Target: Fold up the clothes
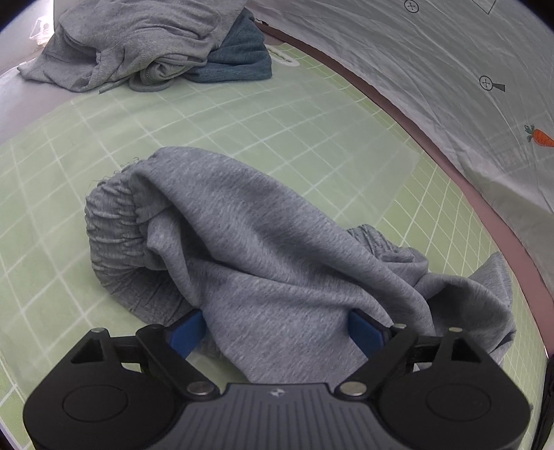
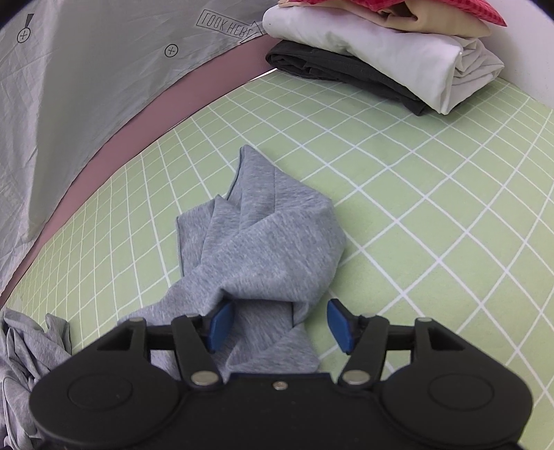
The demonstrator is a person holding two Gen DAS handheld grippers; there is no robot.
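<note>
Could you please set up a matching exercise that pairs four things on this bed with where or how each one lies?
Things:
1. grey sweatpants
2. teal garment
3. white folded garment
4. black folded garment

Places or states:
A. bottom of the folded stack
B. crumpled on the green grid mat, between open fingers
C. tucked under a heap of grey clothing
D. lying on the black one, under a beige one

Pairs: 1-B, 2-C, 3-D, 4-A

left gripper [image 1: 277, 329]: fingers spread wide, low | right gripper [image 2: 278, 323]: fingers spread wide, low
</note>
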